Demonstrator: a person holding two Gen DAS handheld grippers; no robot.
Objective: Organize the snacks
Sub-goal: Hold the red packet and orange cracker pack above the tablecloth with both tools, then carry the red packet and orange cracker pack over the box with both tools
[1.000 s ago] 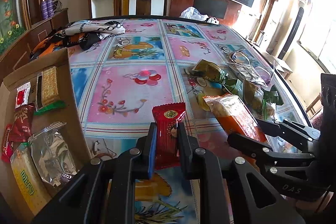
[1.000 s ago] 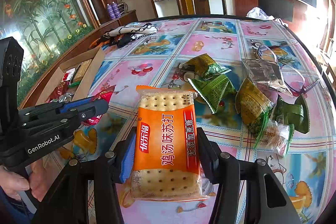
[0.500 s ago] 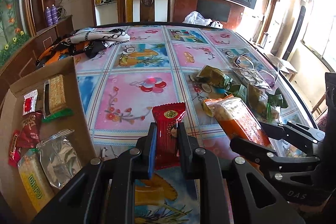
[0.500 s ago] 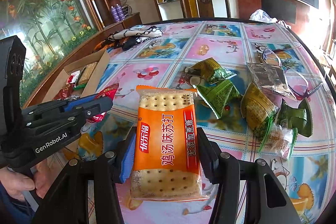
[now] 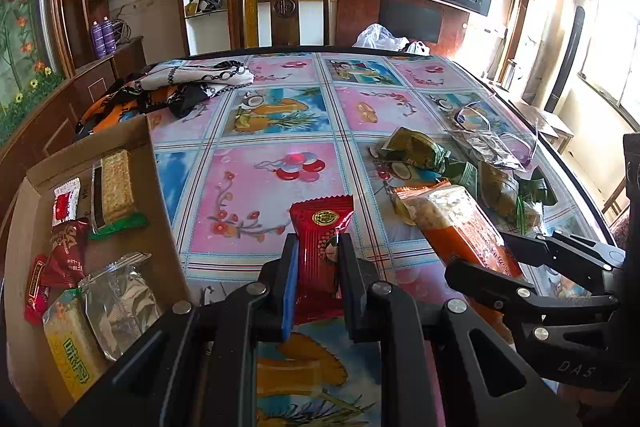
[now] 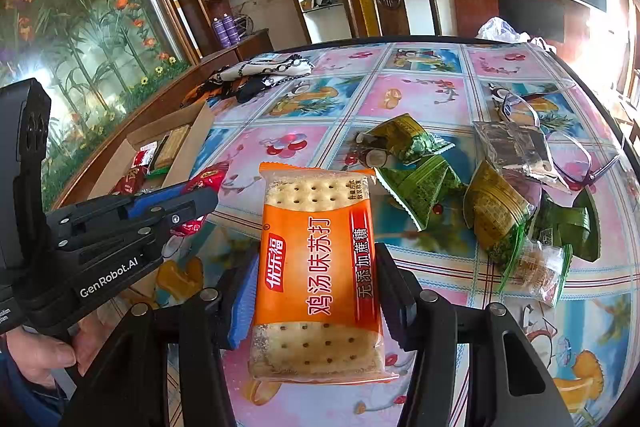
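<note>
— Fingers first: what does each gripper hold?

— Left gripper (image 5: 318, 267) is clenched on a red snack packet (image 5: 320, 247); right gripper (image 6: 316, 287) grasps an orange cracker pack (image 6: 318, 267) printed "优乐福 鸡汤味苏打"; both are held above the table (image 5: 260, 123).

— Any other writing?

— "GenRobot.AI" on the left gripper's body; "DAS" on the right.

— And the cardboard box (image 5: 160, 195)?

— At the table's left edge; crackers, red packets and a silver pouch (image 5: 116, 299) lie inside.

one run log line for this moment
left gripper: shut on red snack packet | right gripper: shut on orange cracker pack | cardboard box: partly filled | green packets: on table
</note>
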